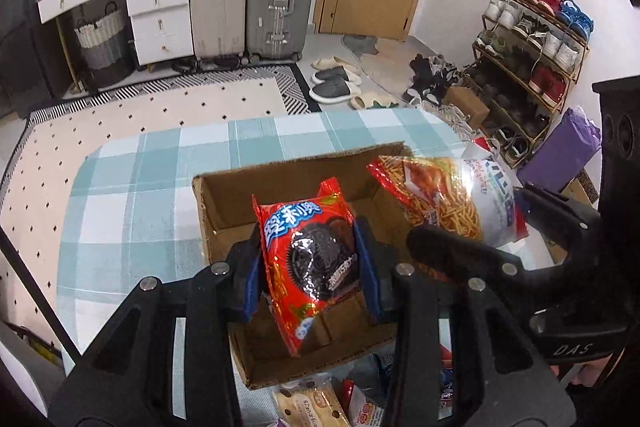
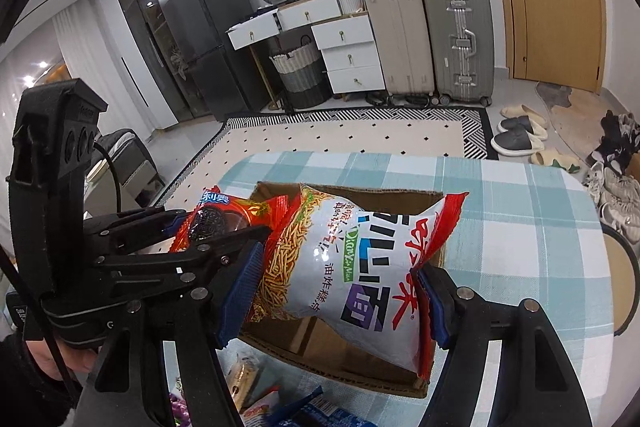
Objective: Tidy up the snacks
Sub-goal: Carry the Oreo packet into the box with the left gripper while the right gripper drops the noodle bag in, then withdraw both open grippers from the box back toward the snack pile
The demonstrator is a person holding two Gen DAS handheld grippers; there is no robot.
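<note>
A red cookie packet (image 1: 310, 263) is pinched by the left tool (image 1: 310, 267), a white-and-red noodle-snack bag (image 2: 352, 275) by the right tool (image 2: 334, 299), both held over the open brown cardboard box (image 1: 224, 203).

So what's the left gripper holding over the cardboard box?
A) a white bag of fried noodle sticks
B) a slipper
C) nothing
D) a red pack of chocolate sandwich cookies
D: the left gripper is shut on the red cookie pack above the cardboard box; the right gripper holds the noodle-stick bag.

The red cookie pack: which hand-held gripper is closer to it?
Left. The left hand-held gripper is clamped on the cookie pack above the box; the right hand-held gripper holds the noodle bag alongside.
</note>
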